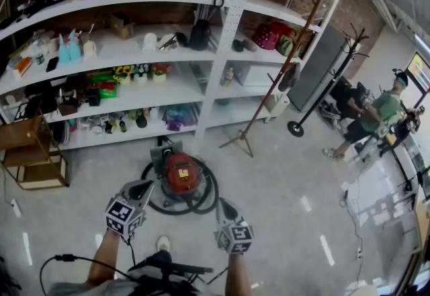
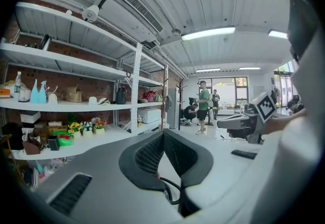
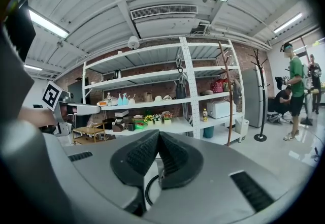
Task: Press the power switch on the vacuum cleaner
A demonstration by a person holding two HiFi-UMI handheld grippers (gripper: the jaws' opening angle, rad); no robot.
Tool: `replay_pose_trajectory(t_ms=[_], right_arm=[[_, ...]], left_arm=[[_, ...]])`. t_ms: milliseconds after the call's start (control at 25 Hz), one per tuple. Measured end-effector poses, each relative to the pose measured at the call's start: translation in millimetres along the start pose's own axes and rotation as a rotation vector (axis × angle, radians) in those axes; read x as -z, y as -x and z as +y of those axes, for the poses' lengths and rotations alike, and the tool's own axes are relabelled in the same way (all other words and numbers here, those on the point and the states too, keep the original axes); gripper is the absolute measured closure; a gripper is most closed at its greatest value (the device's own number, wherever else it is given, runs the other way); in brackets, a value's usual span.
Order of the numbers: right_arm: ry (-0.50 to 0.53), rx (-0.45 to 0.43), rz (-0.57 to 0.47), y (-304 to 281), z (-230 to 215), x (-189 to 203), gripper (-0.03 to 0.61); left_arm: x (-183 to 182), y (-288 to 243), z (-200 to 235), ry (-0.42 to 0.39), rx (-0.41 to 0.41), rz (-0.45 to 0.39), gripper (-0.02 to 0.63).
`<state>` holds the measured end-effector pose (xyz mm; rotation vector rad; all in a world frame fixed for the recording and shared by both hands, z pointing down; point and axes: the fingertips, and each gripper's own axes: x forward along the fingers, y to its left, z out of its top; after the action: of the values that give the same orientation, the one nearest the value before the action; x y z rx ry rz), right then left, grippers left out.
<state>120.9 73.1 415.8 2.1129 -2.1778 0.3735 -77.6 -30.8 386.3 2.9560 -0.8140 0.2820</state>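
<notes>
The red canister vacuum cleaner (image 1: 182,173) stands on the floor in front of the shelving, with its black hose (image 1: 207,201) coiled around it. My left gripper (image 1: 142,188) hovers just left of the vacuum and my right gripper (image 1: 224,207) just right of the hose loop; neither touches it. In the left gripper view the jaws of the left gripper (image 2: 163,135) meet at their tips with nothing between them. The right gripper (image 3: 158,134) shows the same in its own view. Both gripper cameras face out across the room, so the vacuum is hidden from them.
White shelving (image 1: 222,53) full of small items runs along the brick wall behind the vacuum. A wooden pole stand (image 1: 271,91) and a black coat rack (image 1: 322,86) stand to the right. Wooden crates (image 1: 32,154) sit at left. People (image 1: 376,113) are at the far right.
</notes>
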Motion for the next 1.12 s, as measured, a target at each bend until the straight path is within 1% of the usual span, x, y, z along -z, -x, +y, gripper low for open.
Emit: replay_pose_trajectory(t_ms=[280, 480, 800, 1120], right_arm=[[0.000, -0.008, 0.008, -30.4, -2.9, -13.4, 0.566], [0.009, -0.009, 0.015, -55.2, -3.9, -16.4, 0.566], [0.006, -0.003, 0.026, -98.9, -13.9, -25.6, 0.567], [0.019, -0.008, 0.048, -137.7, -13.7, -24.5, 0.566]], left_arm=[[-5.7, -19.4, 24.5, 0.016, 0.000, -0.004, 0.621], [-1.3, -31.6, 46.1, 0.021, -0.006, 0.002, 0.621], [-3.0, -62.6, 80.2, -0.003, -0.008, 0.018, 0.621], [3.1, -85.4, 112.5, -0.005, -0.008, 0.027, 0.621]])
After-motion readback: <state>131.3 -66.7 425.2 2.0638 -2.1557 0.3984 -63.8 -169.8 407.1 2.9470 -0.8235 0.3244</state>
